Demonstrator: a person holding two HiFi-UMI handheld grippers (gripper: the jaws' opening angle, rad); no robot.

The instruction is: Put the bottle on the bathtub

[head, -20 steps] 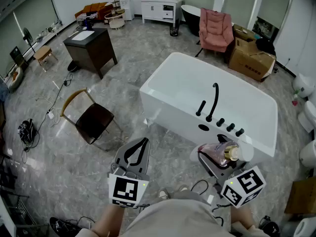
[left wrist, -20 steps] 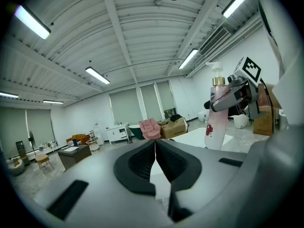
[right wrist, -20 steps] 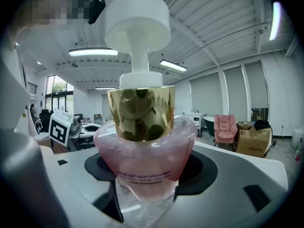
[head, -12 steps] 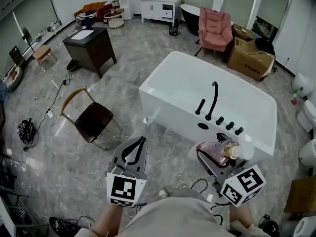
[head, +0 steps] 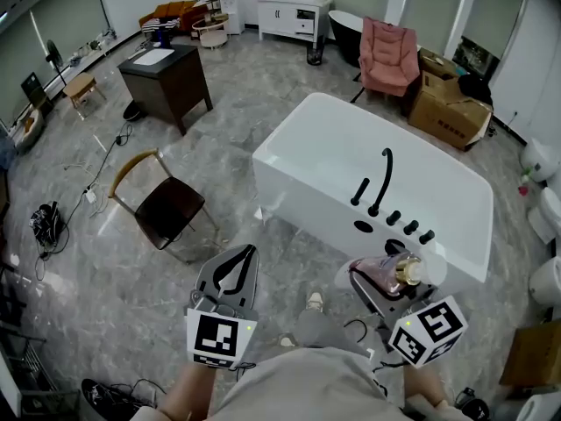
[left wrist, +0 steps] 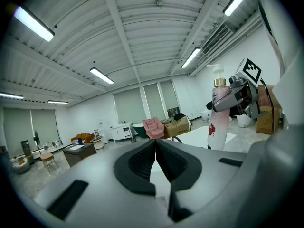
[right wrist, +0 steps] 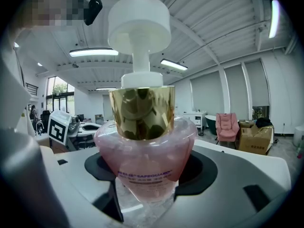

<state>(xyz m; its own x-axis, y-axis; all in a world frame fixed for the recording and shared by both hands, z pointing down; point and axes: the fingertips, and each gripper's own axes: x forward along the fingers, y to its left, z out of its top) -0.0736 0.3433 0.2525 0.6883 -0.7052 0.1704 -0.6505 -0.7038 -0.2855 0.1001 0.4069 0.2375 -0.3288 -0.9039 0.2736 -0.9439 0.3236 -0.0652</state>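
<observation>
Clamping a pink bottle (right wrist: 145,146), the right gripper (head: 383,286) hangs near the white bathtub (head: 298,198); the left gripper (left wrist: 155,144) is closed, empty.

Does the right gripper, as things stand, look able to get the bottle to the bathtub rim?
Probably yes. The right gripper, shut on the bottle, hangs just short of the bathtub near rim, with nothing between them; bare rim lies beside the taps.
</observation>
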